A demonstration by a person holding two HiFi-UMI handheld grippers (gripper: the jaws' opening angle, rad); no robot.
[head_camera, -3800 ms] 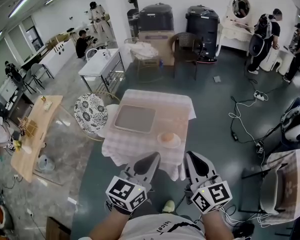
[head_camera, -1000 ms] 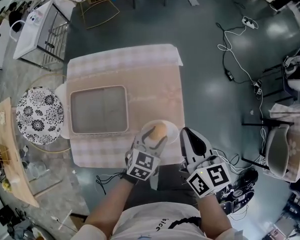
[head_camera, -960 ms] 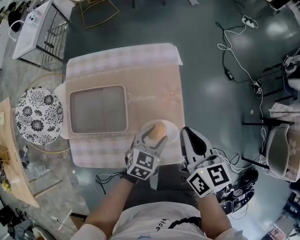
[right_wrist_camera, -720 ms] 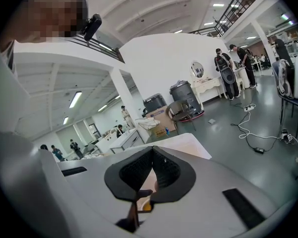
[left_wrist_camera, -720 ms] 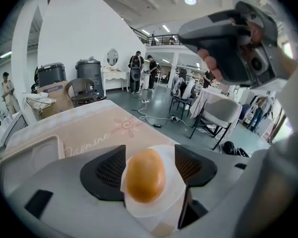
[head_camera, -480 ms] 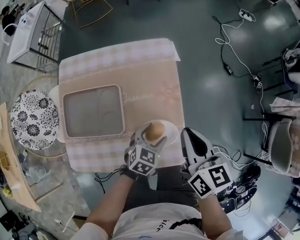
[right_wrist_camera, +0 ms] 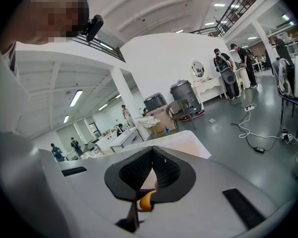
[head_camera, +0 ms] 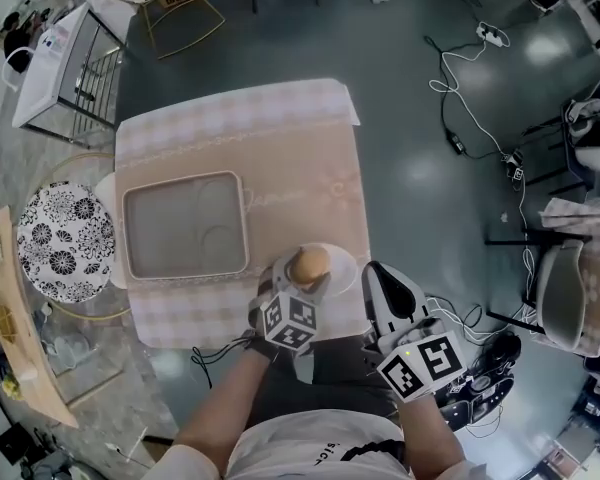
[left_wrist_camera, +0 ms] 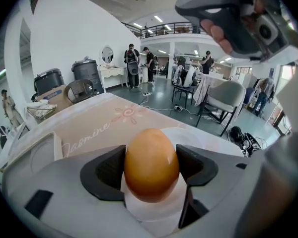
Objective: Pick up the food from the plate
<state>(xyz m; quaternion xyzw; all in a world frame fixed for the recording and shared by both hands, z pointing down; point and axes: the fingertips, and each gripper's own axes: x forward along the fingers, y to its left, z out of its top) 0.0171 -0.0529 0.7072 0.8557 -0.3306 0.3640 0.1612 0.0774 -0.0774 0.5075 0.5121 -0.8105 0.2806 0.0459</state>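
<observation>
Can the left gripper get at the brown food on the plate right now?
Probably yes. The left gripper's jaws have just been opening and now stand apart on either side of the food on the white plate, with nothing else between them.

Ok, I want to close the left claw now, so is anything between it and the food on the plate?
Nothing visible. The left claw, whose jaws have just been opening, already straddles the food on the plate. One pad sits on each side, with nothing else between them.
</observation>
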